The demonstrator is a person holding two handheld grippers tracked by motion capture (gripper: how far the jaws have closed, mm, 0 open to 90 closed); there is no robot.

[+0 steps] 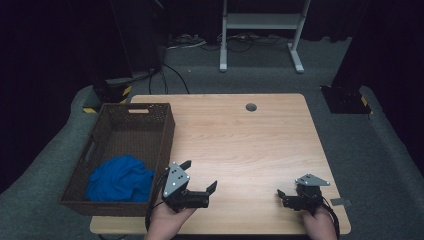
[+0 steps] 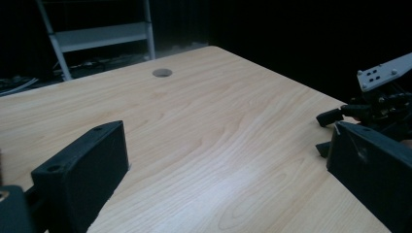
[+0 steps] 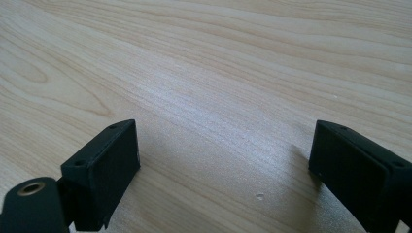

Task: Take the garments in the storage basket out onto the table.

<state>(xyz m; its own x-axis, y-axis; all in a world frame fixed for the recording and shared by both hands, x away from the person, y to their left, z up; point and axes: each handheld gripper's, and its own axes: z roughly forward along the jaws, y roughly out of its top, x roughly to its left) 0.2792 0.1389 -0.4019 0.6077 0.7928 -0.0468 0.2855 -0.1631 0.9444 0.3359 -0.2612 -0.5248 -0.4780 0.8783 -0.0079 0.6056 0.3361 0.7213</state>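
Note:
A brown wicker basket (image 1: 150, 131) stands on the left part of the wooden table (image 1: 240, 140), with a crumpled blue cloth (image 1: 120, 179) lying in its near end. Just right of the basket's near corner is my left gripper (image 1: 200, 175), open and empty, pointing right across the table. In its own view my left gripper (image 2: 228, 160) has its jaws wide apart over bare wood, and the other gripper (image 2: 376, 99) shows at the right. At the front right of the table my right gripper (image 1: 281, 197) points left. There too, the right gripper (image 3: 223, 160) stands open over bare wood.
A round grey cable hole (image 1: 251, 107) sits near the table's far edge. A small grey tag (image 1: 341, 202) lies at the front right corner. Behind the table are a white metal frame (image 1: 260, 22), floor cables (image 1: 172, 75) and dark stands (image 1: 345, 97) on grey carpet.

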